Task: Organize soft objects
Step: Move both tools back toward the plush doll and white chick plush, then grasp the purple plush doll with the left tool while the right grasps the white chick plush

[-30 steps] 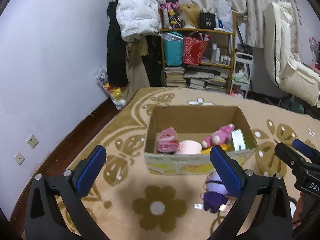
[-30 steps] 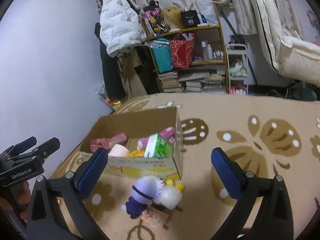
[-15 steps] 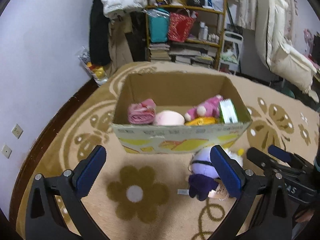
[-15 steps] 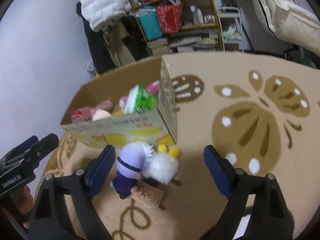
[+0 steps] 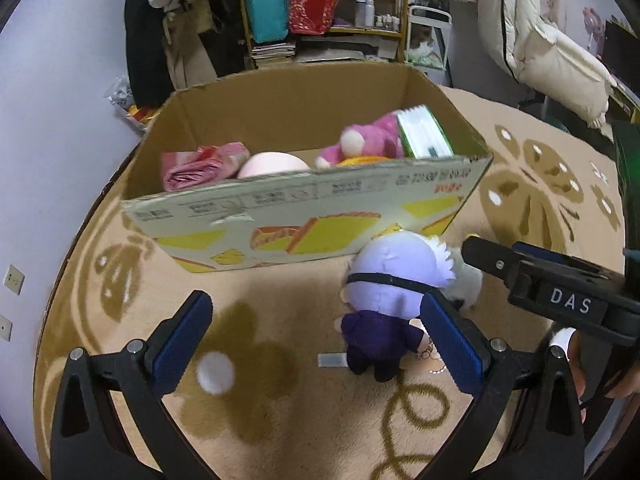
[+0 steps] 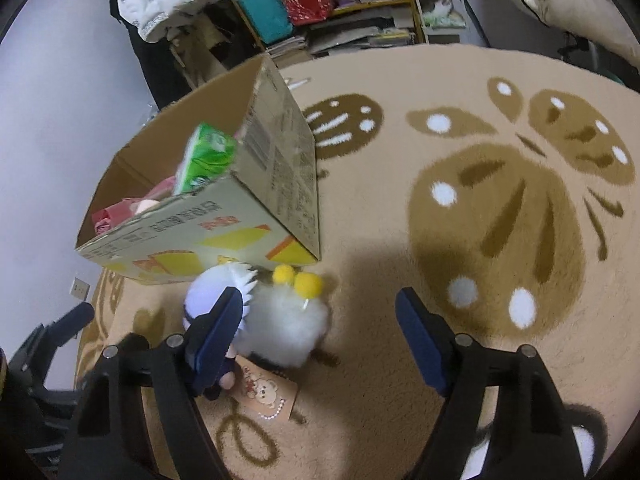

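A purple plush doll (image 5: 384, 300) lies on the carpet in front of an open cardboard box (image 5: 304, 204). A white fluffy toy with yellow pompoms (image 6: 288, 320) lies beside it, next to the box (image 6: 224, 236). The box holds a pink cloth roll (image 5: 196, 164), a pink plush (image 5: 364, 140) and a green tissue pack (image 5: 424, 132). My left gripper (image 5: 316, 332) is open and empty, low over the carpet, its right finger beside the doll. My right gripper (image 6: 320, 328) is open, straddling the white toy; it also shows in the left wrist view (image 5: 520, 264).
A paper tag (image 6: 264, 396) lies on the carpet by the toys. A cluttered shelf (image 5: 320, 12) with bags and books stands behind the box. A white padded cover (image 5: 552, 48) is at the far right. A wall (image 5: 48, 80) runs along the left.
Both grippers have moved forward and down towards the toys in front of the box. The box and toys now look larger and nearer. Both grippers stay open.
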Tool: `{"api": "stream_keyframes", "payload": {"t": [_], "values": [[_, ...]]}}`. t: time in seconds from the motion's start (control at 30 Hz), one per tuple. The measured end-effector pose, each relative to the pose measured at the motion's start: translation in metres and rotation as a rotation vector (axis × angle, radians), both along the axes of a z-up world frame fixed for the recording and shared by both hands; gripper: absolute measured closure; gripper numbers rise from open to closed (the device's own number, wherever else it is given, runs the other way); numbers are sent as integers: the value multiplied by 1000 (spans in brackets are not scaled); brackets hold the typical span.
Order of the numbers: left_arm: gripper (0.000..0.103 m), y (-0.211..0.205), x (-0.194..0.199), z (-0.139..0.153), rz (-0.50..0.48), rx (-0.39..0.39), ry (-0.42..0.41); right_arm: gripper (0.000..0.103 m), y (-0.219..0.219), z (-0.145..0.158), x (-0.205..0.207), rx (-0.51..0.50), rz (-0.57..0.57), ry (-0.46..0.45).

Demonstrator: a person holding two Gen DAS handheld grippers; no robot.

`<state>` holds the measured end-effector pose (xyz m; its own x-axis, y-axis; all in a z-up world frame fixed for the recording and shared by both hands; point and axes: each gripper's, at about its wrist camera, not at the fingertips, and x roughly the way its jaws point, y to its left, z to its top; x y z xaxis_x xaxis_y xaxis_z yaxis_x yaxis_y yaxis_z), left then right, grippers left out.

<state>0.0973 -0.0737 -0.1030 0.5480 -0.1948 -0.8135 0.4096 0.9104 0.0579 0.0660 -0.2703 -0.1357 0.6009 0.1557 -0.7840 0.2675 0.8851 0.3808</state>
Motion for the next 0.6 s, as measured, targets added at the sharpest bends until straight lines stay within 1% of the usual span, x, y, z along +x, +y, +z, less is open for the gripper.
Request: {"api": "stream_keyframes", "payload": {"t": [0.07,0.23,0.3,0.33,0.37,0.43,0.6], "values": [[0,-5,0,-7,-18,12,4,20,0,-4,3,-1,2,10],[0,-14,4,-29,-33,57,51,20,-1,-14,10,14,2,34],[0,-16,6,-36,-34,65,71,20,-3,-19,12,38,0,41],[0,-16,5,-40,-35,64,80,21,-5,-22,13,60,-3,44],[0,-17,5,-44,-35,56,87,24,-7,-24,14,86,-7,47],[0,-17,7,-48,-30,28,104,26,-10,-30,16,117,-16,55],[0,-19,12,-56,-31,24,112,27,-9,-33,21,120,-13,62]]}}
